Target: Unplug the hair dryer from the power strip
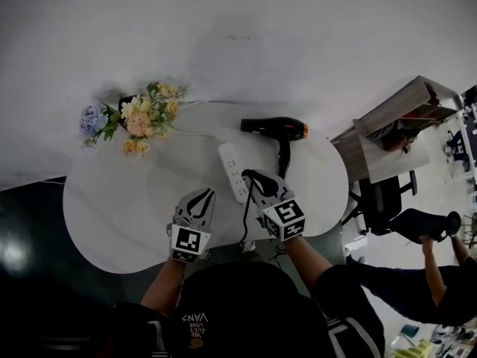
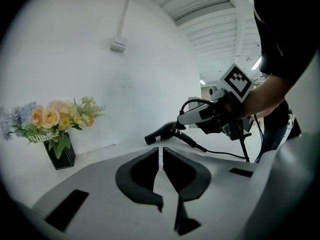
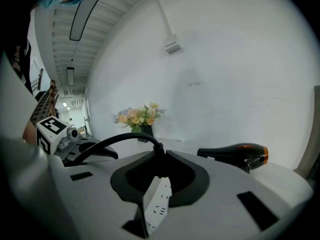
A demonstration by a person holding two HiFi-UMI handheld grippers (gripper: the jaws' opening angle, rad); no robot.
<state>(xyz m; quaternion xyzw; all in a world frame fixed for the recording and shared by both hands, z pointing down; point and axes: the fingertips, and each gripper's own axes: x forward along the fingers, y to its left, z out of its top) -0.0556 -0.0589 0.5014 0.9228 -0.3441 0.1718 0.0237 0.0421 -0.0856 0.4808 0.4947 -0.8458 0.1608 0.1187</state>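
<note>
White rounded bench (image 1: 104,200), head view. Hair dryer (image 1: 273,127), black with an orange ring, lies on the far side. The barrel's long axis runs across the picture, nozzle to the left, ringed end to the right, handle pointing back toward the person. White power strip (image 1: 232,171) lies just beside the handle, lengthwise near-to-far. Right tool (image 1: 251,177) is over the strip's near end; black cord (image 1: 245,215) runs from its tip off the bench's near edge. Left tool (image 1: 203,194) is left of the strip, apart from it. Flowers (image 1: 138,116) at far left.

Left gripper view: jaws all but together, nothing between them. Right tool is held above the bench.

Right gripper view: jaws clamped on the black plug (image 3: 159,151), cord arching left. Strip shows below through the jaw gap. Dryer lies to the right, ringed end rightmost.
</note>
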